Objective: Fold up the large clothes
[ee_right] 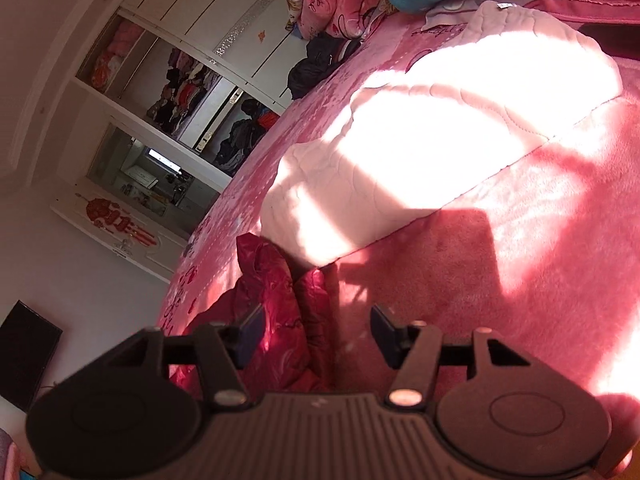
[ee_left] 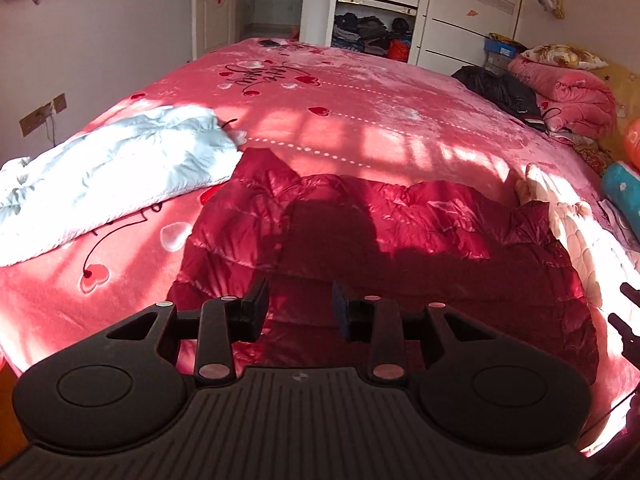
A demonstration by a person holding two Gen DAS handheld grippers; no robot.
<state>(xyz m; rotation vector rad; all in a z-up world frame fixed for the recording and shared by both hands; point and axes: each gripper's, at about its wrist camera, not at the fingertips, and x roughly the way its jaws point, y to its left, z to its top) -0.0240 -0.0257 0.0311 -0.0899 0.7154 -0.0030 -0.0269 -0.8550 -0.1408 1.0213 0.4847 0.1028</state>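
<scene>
**Both claws open over the red jacket, grip not yet taken**

The red down jacket (ee_left: 400, 232) lies spread on the pink bed cover (ee_left: 360, 112), at the bed's near edge; every place below is given relative to it. The left claw (ee_left: 300, 308) hovers just above its near hem, jaws parted wide and holding nothing; the right claw (ee_right: 316, 332) hangs at its right-hand end, tipped on its side, jaws equally wide and empty, with a bunched fold of the jacket (ee_right: 280, 304) between and just beyond the fingers.

To do this step well, I judge, each claw should close on a full thickness of shell and filling at the hem or edge, not on the skin alone; the two grips should sit well apart so the panel lifts level, and should be carried across together to keep the fold line straight.

The jacket is glossy, slick and quilted in puffy channels, likely to slip and spring back; the bed cover is plush, matt, printed with hearts. Left of the jacket lies a pale blue padded garment (ee_left: 112, 172), crumpled and soft; right of it, touching, a cream quilted piece (ee_right: 440, 140) with scalloped stitching.
</scene>
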